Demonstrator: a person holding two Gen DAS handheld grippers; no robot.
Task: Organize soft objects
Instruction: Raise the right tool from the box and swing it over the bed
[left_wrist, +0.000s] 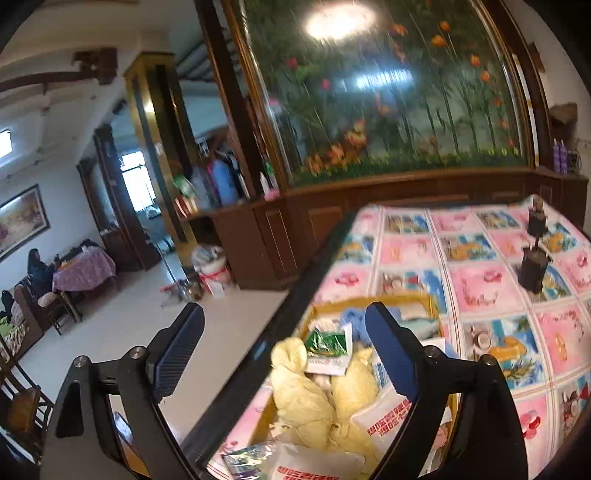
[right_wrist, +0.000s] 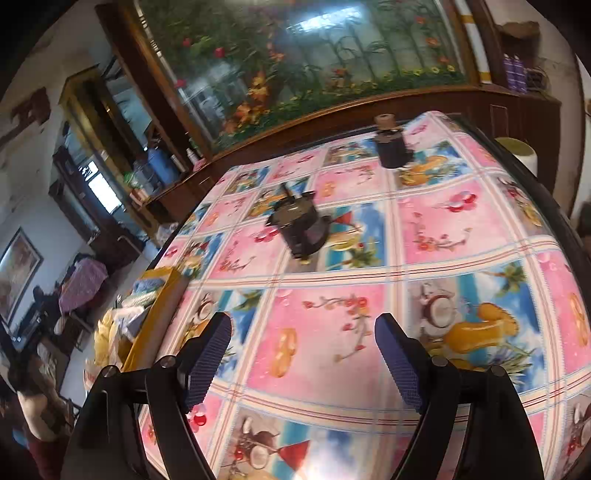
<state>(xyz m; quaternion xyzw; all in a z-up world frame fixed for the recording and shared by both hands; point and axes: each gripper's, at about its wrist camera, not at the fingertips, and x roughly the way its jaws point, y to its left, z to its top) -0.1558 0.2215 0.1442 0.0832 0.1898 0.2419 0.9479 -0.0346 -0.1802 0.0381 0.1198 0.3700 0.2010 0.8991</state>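
Note:
A yellow-rimmed box (left_wrist: 433, 301) sits at the table's left edge, packed with soft things: pale yellow yarn skeins (left_wrist: 301, 395), a blue cloth (left_wrist: 352, 320), a green-and-white packet (left_wrist: 327, 343) and white bags with red print (left_wrist: 384, 417). My left gripper (left_wrist: 284, 350) hovers open just above the box, nothing between its fingers. In the right wrist view the same box (right_wrist: 159, 314) lies at the left. My right gripper (right_wrist: 303, 354) stands open and empty over the bare floral tablecloth (right_wrist: 369, 266).
Two dark cylindrical devices (right_wrist: 301, 227) (right_wrist: 391, 146) stand on the cloth farther back. A large glass tank with artificial flowers (left_wrist: 388, 92) rises on a wooden cabinet behind the table. A person (left_wrist: 38, 271) sits at a far table on the left.

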